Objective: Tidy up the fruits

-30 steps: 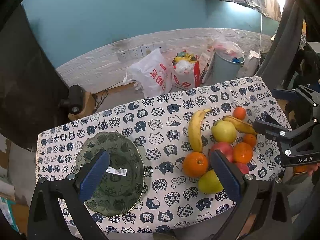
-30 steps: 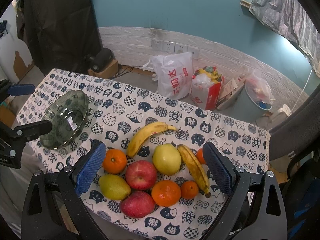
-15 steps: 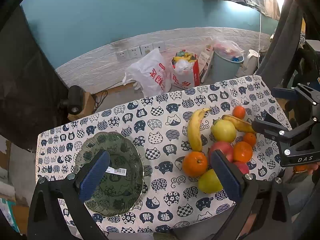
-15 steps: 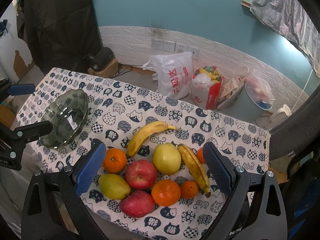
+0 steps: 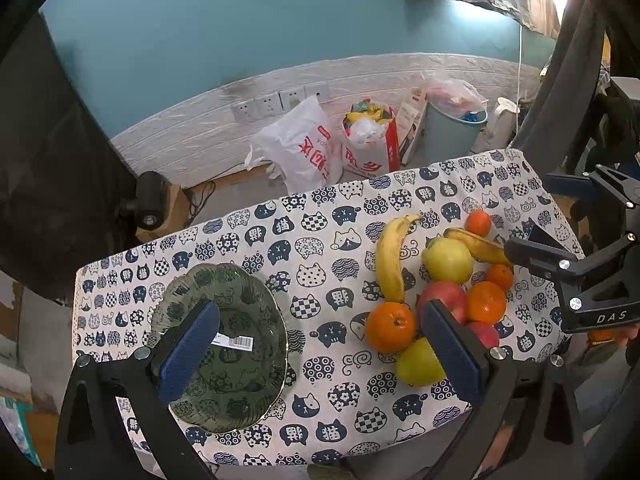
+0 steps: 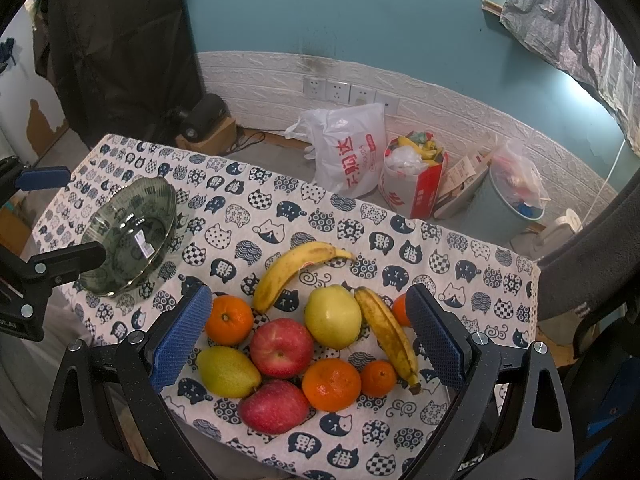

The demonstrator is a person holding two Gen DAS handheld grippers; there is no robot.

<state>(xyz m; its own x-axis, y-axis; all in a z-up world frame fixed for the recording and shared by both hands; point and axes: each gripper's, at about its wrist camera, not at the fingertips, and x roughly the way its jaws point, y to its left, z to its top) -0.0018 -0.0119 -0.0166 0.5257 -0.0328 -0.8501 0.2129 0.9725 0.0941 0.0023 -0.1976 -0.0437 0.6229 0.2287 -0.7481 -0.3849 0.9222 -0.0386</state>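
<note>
Banana [image 6: 295, 269] tip points far-right (stem near orange [image 6: 229, 319]).

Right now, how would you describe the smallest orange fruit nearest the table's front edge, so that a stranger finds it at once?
On the cat-print tablecloth, look at the fruit pile opposite the glass bowl. At its near edge a small mandarin sits between a bigger orange and the tip of the spotted banana. It is clearly smaller than that orange.

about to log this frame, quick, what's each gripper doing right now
left gripper: open, holding nothing, above the green glass bowl.
right gripper: open, holding nothing, above the fruit pile, red apple between its fingers.
</note>
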